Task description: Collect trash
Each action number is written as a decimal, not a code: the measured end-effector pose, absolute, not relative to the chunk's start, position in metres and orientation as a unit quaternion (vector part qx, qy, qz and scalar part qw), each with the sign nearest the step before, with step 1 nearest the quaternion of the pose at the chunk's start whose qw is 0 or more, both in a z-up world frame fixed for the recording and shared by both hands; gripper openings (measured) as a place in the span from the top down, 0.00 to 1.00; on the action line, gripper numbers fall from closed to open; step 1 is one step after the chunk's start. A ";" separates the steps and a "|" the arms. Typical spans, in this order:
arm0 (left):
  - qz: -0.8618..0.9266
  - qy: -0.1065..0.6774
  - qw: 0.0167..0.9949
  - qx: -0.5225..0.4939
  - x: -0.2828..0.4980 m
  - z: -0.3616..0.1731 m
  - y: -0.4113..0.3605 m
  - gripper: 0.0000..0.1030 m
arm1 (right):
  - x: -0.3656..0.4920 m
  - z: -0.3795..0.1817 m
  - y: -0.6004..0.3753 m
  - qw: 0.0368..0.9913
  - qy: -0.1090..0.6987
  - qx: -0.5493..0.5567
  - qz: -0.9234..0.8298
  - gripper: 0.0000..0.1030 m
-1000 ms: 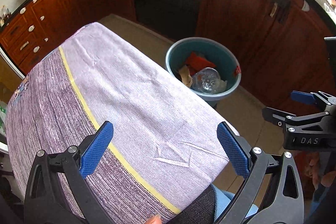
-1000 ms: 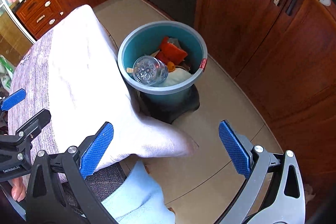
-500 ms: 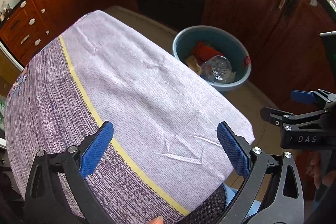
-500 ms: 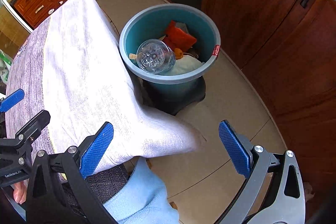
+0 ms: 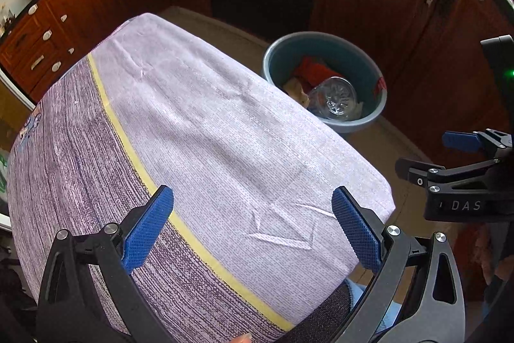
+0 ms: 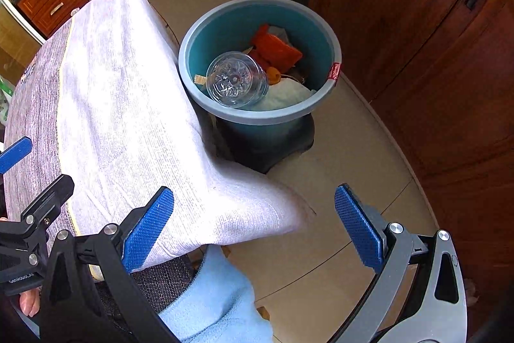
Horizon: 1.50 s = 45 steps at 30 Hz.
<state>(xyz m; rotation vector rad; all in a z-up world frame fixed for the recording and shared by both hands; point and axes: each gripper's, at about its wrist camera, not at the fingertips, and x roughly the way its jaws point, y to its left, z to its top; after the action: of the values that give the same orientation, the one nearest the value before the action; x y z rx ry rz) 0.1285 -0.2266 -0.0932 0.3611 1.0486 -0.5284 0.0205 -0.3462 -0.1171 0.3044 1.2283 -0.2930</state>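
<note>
Trash sits in the teal bin (image 6: 257,114) on the floor (image 6: 337,182), just past the far corner of the cloth-covered bench (image 5: 208,134); compared with a second ago the bin is further right and further off in the left wrist view and a bit bigger and more centred in the right wrist view, so both cameras have shifted while the contents look unchanged. Bench top shows nothing but the purple-and-white cloth with its yellow stripe (image 5: 135,150), same as in the earlier frames, no loose item visible on it. Inside the bin, largest down: clear plastic bottle (image 6: 236,79) lying base-up on top, white crumpled paper (image 6: 286,94) beside it, red-orange wrapper (image 6: 276,49) behind, small orange bit (image 6: 273,74), tan scrap (image 6: 199,80) by the near wall. Left tongs (image 5: 250,224) are spread wide over the cloth, nothing between them. Right tongs (image 6: 253,224) are also spread wide, nothing held, over the bench corner and the floor. Likely reading: collection is at or near its end, since all visible trash is in the bin and both tongs are empty; anything off-frame can't be judged.
</note>
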 end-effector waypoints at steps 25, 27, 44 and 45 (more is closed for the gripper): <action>-0.256 0.498 0.811 0.170 0.124 -0.101 -0.227 0.04 | 0.024 -0.128 -0.349 0.791 0.579 0.143 -0.137 0.07; -0.268 0.498 0.809 0.159 0.123 -0.100 -0.227 0.04 | 0.024 -0.129 -0.349 0.791 0.579 0.143 -0.137 0.07; -0.259 0.496 0.812 0.165 0.123 -0.095 -0.226 0.04 | 0.023 -0.123 -0.349 0.792 0.578 0.137 -0.143 0.07; -0.258 0.496 0.813 0.164 0.123 -0.095 -0.226 0.04 | 0.023 -0.122 -0.348 0.792 0.578 0.136 -0.143 0.07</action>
<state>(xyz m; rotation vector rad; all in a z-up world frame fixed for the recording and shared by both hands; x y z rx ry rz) 0.1234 -0.2258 -0.0949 0.3503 1.0592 -0.5513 0.0233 -0.3485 -0.1220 0.2934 1.2430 -0.3068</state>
